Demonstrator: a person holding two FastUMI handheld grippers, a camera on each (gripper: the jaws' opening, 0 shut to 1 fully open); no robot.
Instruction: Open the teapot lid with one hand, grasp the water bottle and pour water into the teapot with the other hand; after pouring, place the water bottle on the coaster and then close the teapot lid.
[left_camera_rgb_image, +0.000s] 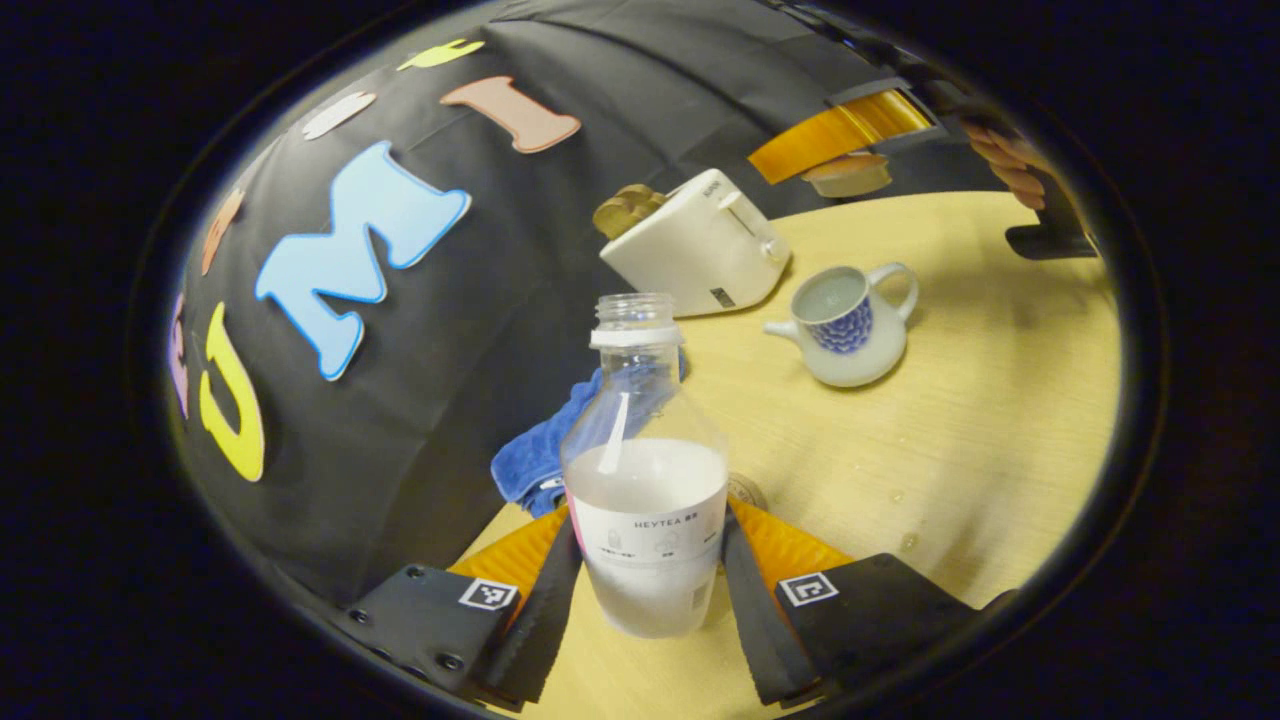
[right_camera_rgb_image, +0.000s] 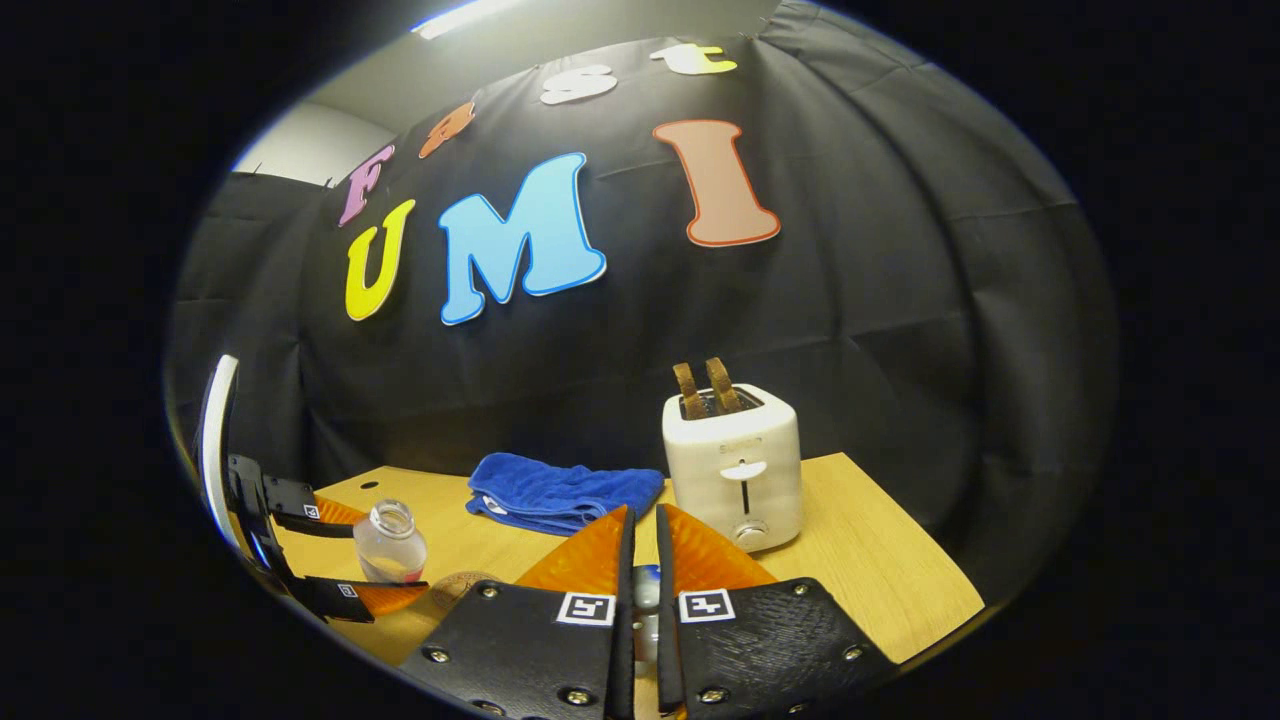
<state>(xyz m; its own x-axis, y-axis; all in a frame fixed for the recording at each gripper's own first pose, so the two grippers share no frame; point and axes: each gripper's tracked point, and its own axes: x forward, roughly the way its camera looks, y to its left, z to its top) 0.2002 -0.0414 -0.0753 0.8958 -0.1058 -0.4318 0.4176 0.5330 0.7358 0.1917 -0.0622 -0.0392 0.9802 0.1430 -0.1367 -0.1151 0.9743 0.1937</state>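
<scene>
In the left gripper view, my left gripper (left_camera_rgb_image: 650, 515) is shut on an uncapped clear water bottle (left_camera_rgb_image: 648, 480), upright and about half full. Behind its base peeks the round coaster (left_camera_rgb_image: 746, 491). The white teapot (left_camera_rgb_image: 850, 330) with a blue pattern stands open on the table, farther right. Above and beyond it, my right gripper (left_camera_rgb_image: 845, 135) holds the teapot lid (left_camera_rgb_image: 848, 176) in the air. In the right gripper view, my right gripper (right_camera_rgb_image: 645, 515) is nearly closed on the lid's knob (right_camera_rgb_image: 646, 580). My left gripper (right_camera_rgb_image: 385, 555) with the bottle (right_camera_rgb_image: 390, 545) is at the far left, by the coaster (right_camera_rgb_image: 465, 585).
A white toaster (right_camera_rgb_image: 735, 470) with two toast slices stands at the back of the wooden table (left_camera_rgb_image: 980, 440). A folded blue cloth (right_camera_rgb_image: 560, 495) lies to its left by the black wall. A person's hand (left_camera_rgb_image: 1010, 160) shows beyond the teapot. Small water drops (left_camera_rgb_image: 905, 540) dot the table.
</scene>
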